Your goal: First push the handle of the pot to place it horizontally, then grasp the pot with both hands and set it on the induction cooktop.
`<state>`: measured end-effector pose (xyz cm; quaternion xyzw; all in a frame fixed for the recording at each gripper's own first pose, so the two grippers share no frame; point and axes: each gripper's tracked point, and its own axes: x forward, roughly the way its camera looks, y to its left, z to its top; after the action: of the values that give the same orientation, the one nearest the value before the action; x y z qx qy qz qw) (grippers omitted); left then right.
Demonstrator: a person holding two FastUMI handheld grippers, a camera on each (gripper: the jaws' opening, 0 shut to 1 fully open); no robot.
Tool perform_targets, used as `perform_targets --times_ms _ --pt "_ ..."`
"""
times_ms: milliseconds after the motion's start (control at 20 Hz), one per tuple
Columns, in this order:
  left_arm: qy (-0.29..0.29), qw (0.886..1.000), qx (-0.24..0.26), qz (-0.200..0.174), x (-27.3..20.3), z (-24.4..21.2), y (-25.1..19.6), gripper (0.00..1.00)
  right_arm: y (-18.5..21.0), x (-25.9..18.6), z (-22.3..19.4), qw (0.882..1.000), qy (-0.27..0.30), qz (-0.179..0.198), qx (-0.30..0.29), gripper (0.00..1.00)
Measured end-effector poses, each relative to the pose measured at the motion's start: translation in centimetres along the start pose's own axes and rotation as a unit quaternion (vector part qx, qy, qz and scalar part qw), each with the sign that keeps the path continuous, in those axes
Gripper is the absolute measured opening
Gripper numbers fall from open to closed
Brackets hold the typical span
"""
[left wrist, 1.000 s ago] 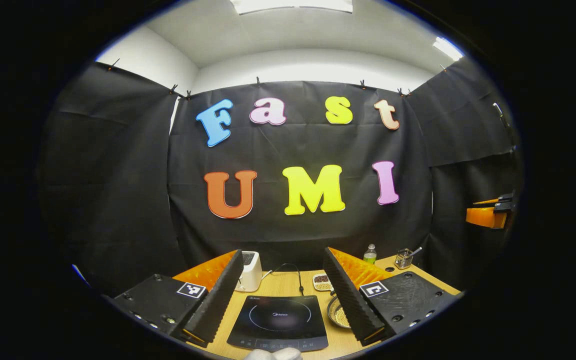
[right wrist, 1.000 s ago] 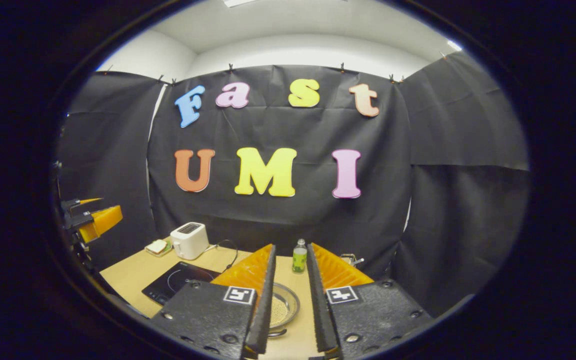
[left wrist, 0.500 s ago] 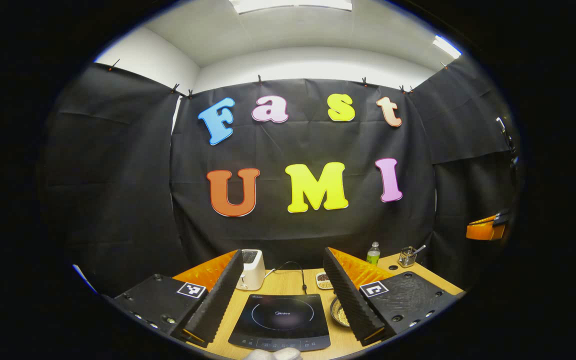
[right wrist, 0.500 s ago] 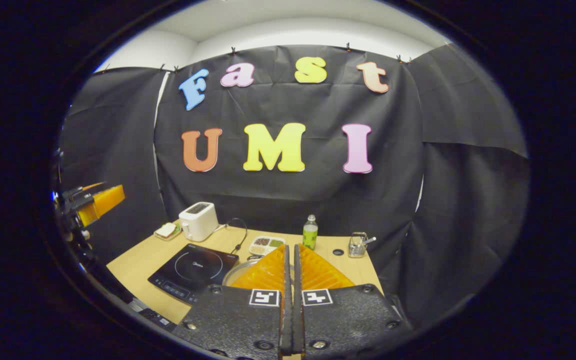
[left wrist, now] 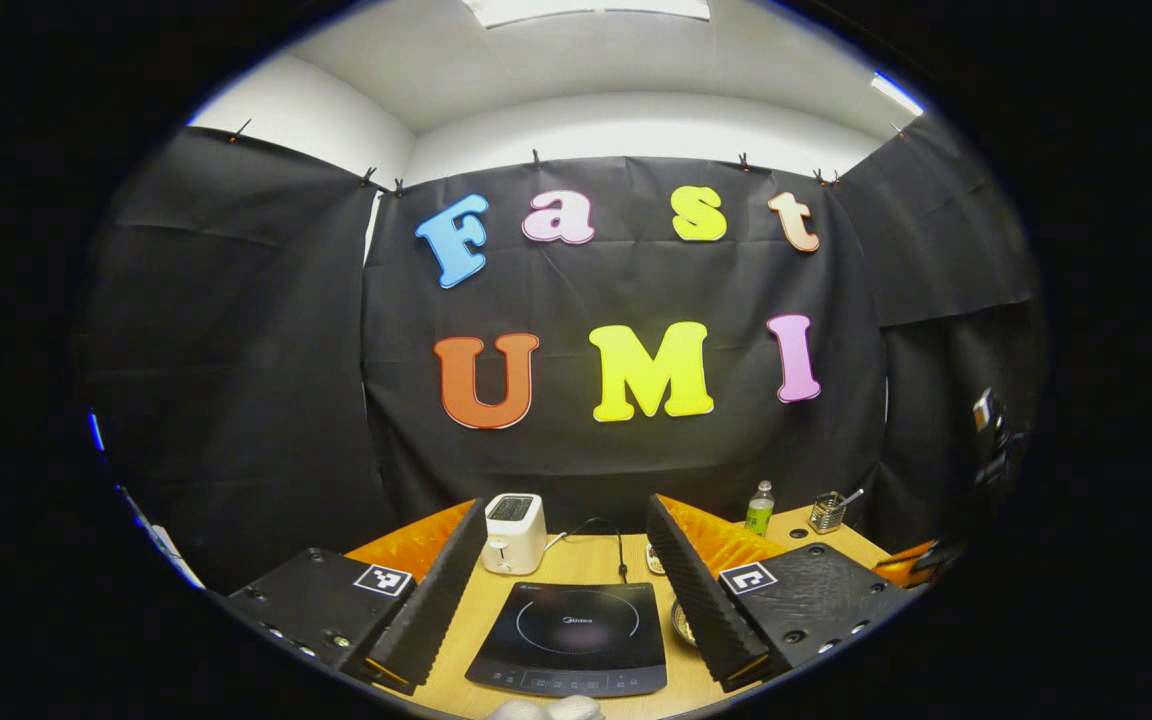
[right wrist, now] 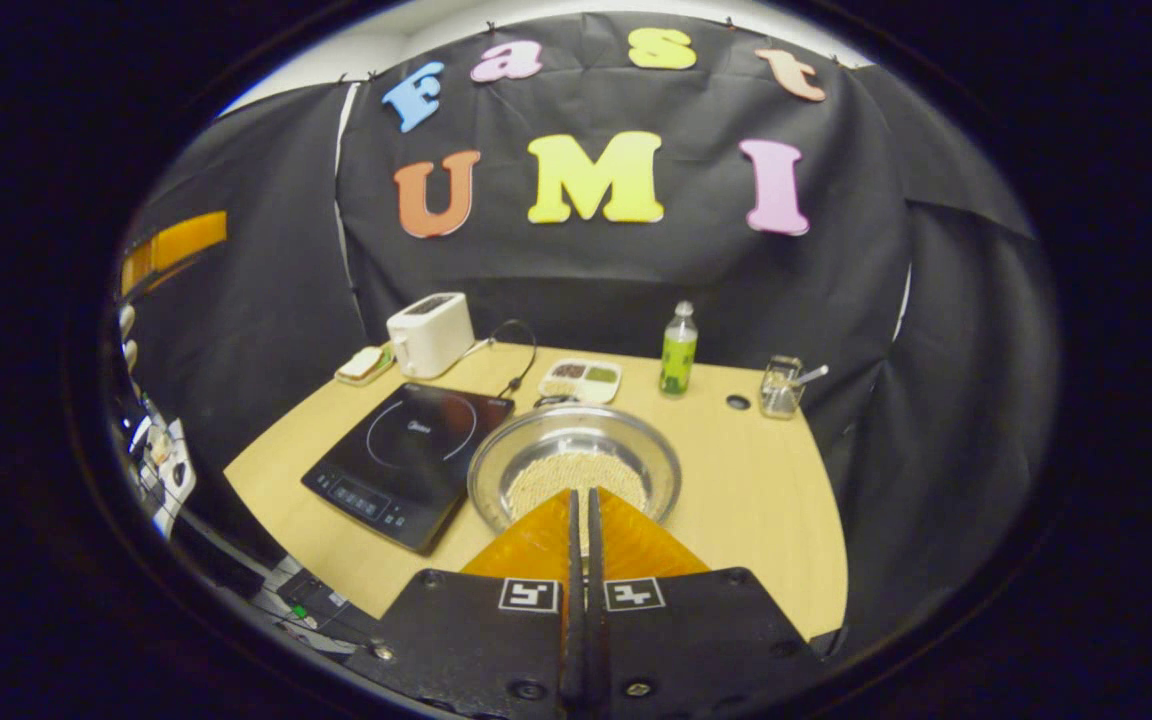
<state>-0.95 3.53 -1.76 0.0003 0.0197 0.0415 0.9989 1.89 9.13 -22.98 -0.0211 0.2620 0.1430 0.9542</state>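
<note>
While my right gripper (right wrist: 581,500) has its 2 fingers pressed together, I nudge at the pot (right wrist: 574,478) just ahead, beside the induction cooktop (right wrist: 411,445). My left gripper (left wrist: 566,585) stays spread wide.

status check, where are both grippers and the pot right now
Left gripper open, above the induction cooktop. Right gripper shut, empty, above the pot of grains. Pot on the table beside the cooktop, untouched; handle hidden.

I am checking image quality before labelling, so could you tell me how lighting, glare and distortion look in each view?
Left gripper view: bright ceiling lights, strong fisheye bending, faint sheen on the induction cooktop. Right gripper view: evenly lit table, sharp, reflections on the pot rim.
</note>
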Motion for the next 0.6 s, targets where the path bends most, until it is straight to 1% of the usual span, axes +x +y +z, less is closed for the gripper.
perform_targets --times_ms 100,200,300,350,400,450,500,550,600 --pt "0.002 1.0 0.005 0.009 -0.6 0.2 0.7 0.96 1.1 2.5 -2.7 0.999 0.03 0.019 0.003 0.04" --pt "0.006 1.0 0.006 0.019 -0.9 0.2 1.5 0.96 2.3 4.9 -5.7 0.997 0.067 0.033 0.008 0.04" --pt "0.011 1.0 0.006 0.028 -1.4 0.2 2.0 0.96 3.1 6.3 -8.1 0.994 0.094 0.046 0.015 0.04" --pt "0.013 0.999 0.007 0.033 -1.4 0.1 2.2 0.96 3.5 6.9 -9.0 0.993 0.105 0.053 0.012 0.04" --pt "0.017 0.999 0.008 0.038 -1.3 -0.2 2.5 0.96 3.8 7.4 -9.6 0.992 0.113 0.056 0.008 0.01" --pt "0.021 0.999 0.008 0.042 -1.3 -0.4 2.6 0.95 3.9 8.1 -10.3 0.991 0.123 0.06 0.003 0.04" --pt "0.025 0.999 0.007 0.047 -1.4 -0.5 2.8 0.96 3.9 8.7 -11.0 0.989 0.135 0.063 -0.001 0.0" --pt "0.027 0.998 0.007 0.051 -1.4 -0.6 2.9 0.96 4.0 9.4 -11.4 0.988 0.143 0.063 -0.002 0.04" --pt "0.029 0.998 0.006 0.054 -1.5 -0.6 3.0 0.96 3.6 9.9 -11.7 0.987 0.151 0.059 -0.003 0.04"
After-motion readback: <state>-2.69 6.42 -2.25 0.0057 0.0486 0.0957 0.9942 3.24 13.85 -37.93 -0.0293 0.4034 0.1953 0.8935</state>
